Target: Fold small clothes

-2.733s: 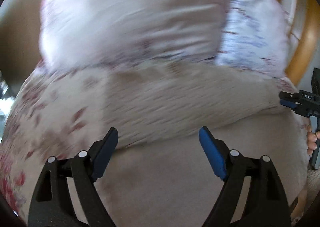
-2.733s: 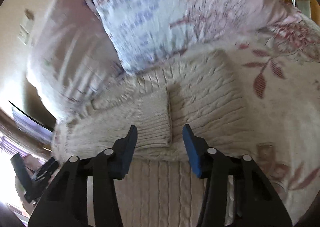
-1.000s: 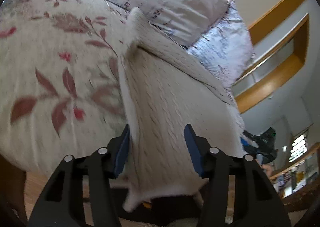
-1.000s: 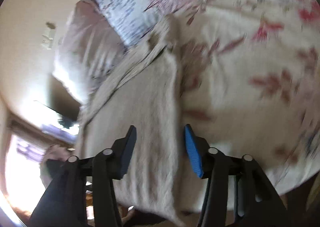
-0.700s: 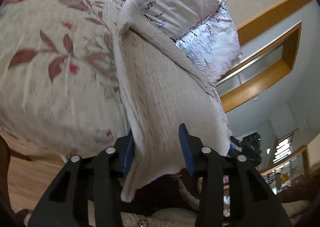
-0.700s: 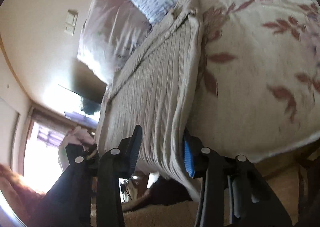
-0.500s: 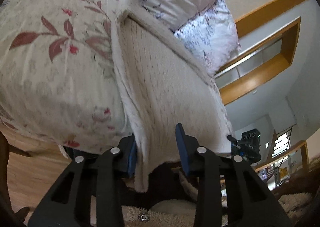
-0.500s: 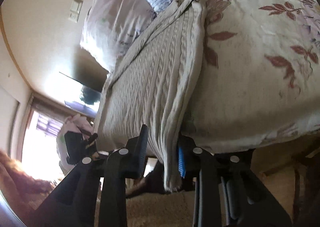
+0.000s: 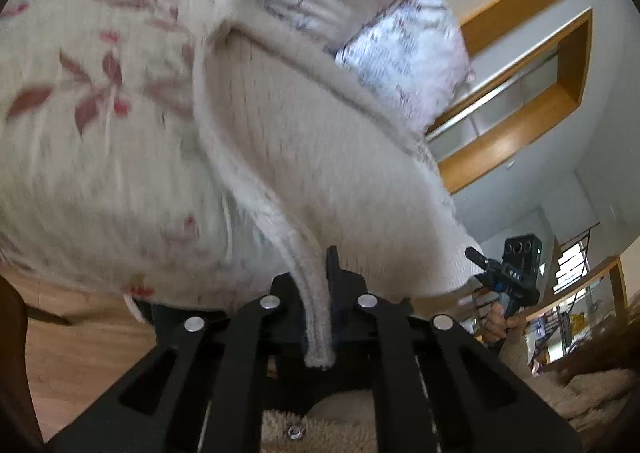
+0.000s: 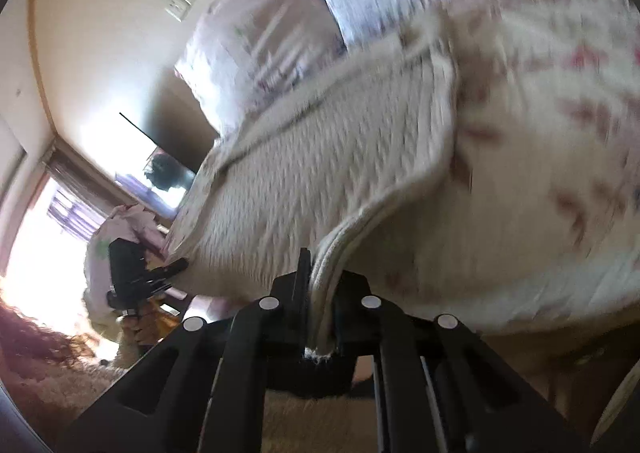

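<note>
Gripping one bottom corner each, the left gripper (image 9: pixel 318 293) and right gripper (image 10: pixel 320 293) are both clamped tight on the hem of a cream knitted sweater (image 9: pixel 304 157). It lies spread on a floral bedspread (image 9: pixel 80 125), its top toward two pillows (image 9: pixel 404 53), its hem overhanging the bed's near edge.

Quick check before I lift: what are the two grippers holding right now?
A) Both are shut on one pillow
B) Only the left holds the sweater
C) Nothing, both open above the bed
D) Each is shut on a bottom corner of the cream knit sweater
D: the left gripper and the right gripper each pinch the hem of the cream knit sweater at opposite corners.
</note>
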Tool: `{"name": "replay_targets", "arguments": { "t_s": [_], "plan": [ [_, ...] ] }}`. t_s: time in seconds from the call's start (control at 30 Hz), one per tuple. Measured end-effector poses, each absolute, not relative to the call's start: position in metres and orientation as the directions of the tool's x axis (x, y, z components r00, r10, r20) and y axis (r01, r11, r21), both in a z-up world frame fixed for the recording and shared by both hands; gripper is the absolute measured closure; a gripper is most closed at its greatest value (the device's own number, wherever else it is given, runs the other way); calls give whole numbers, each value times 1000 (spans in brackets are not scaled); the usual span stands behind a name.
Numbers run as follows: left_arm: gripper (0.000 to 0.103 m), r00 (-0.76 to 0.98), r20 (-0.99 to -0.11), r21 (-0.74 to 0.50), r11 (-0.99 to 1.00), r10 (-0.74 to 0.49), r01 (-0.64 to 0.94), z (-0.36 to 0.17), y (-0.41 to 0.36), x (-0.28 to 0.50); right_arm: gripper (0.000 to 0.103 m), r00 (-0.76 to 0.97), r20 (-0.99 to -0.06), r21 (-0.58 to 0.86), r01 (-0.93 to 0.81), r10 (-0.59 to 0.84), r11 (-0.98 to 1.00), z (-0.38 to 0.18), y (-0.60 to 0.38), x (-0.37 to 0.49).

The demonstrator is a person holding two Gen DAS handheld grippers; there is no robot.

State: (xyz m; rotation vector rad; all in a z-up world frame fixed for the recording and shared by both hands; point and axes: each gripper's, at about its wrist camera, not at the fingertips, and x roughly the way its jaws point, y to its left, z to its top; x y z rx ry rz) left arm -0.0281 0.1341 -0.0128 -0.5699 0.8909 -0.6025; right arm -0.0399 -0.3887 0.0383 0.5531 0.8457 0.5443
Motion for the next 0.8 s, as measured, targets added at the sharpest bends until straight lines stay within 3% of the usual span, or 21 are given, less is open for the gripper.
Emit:
{"name": "replay_targets", "arguments": {
  "t_s": [0.43,0.63,0.8],
  "plan": [
    [97,731,-510,-475,857,-453,200,63,144,18,95,848,-439,289,-181,298,940,96,-379,-27],
    [97,782,-519,-346,921,-346,178,85,128,53,95,887,-414,180,-139,203,974,107,-367,0],
    [97,799,-518,-318,936,-305,151,100,121,89,95,903,-399,123,-117,157,985,118,-362,23]
  ]
}}
